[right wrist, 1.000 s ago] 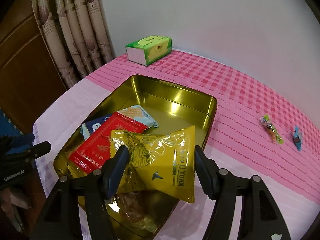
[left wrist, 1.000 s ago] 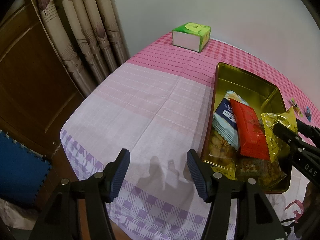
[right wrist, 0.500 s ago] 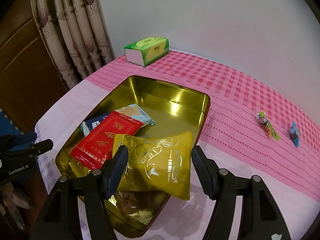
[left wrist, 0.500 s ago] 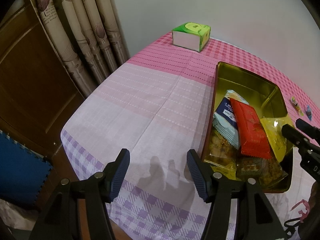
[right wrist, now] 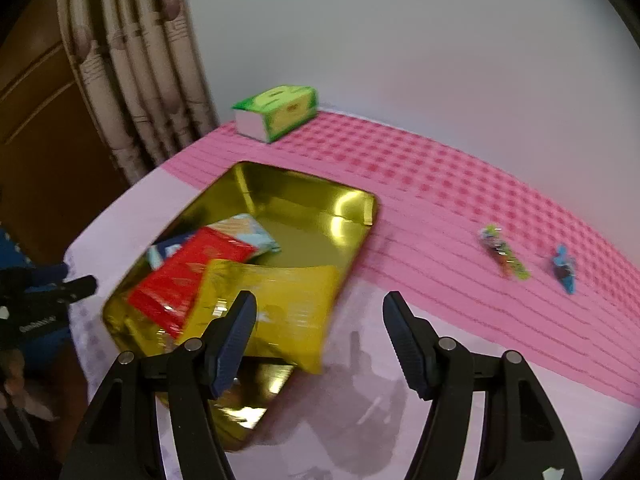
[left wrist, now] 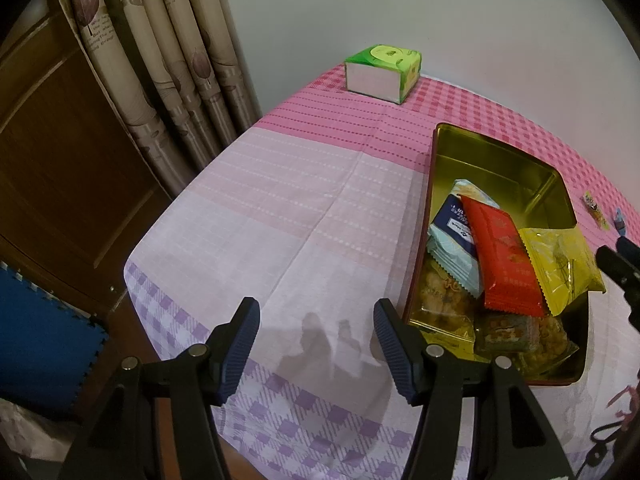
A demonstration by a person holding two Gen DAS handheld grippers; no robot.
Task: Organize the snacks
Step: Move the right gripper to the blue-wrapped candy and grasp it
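On the counter (left wrist: pixel 304 216), draped with a pink and lilac checked cloth, a gold tin (left wrist: pixel 496 160) is seen with several snacks inside. Across the tin's near-right rim a yellow snack bag (right wrist: pixel 272 304) is laid, partly hanging over the edge, with a red packet (right wrist: pixel 188 276) beside it deeper in the tin and a blue-and-white packet (left wrist: pixel 452 240) tucked under the red one. Just outside the tin's near-right rim the right gripper (right wrist: pixel 316 340) is held with its jaws apart and nothing between them (that view is blurred). To the left of the tin the left gripper (left wrist: pixel 312 348) is held over bare cloth, jaws wide and empty. Well to the right of the tin two small wrapped candies are left on the cloth: a green-striped candy (right wrist: pixel 504 252) and a blue candy (right wrist: pixel 562 268). Beyond the tin, near the wall, a green tissue box (left wrist: pixel 382 72) is set.
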